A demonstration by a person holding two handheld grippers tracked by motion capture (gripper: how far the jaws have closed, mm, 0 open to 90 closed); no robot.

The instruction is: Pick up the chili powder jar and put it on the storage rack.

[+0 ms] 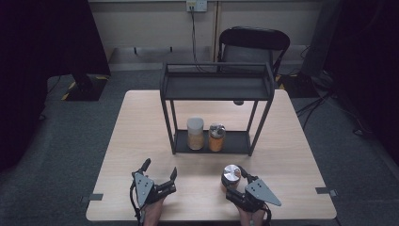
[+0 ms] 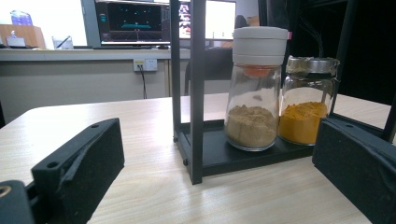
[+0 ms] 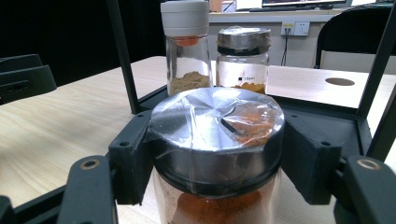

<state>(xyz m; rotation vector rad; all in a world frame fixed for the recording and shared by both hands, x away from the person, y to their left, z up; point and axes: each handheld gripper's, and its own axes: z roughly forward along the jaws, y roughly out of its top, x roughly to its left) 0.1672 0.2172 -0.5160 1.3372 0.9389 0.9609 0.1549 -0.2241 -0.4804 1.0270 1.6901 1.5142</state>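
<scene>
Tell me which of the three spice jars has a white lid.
The tall jar of tan powder, standing left of the yellow-powder jar on the rack's bottom shelf. The jar in the right gripper also has a metal lid.

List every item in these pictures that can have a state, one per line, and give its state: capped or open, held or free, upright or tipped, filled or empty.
Silver-lidded jar: capped, upright, orange-red powder inside, clamped by the right gripper.
White-capped jar: capped, upright on the rack's lower shelf, part filled.
Yellow-powder jar: capped, upright, beside it.
Rack: upright, top shelf empty.
Right gripper: shut on the jar.
Left gripper: open, empty.
</scene>
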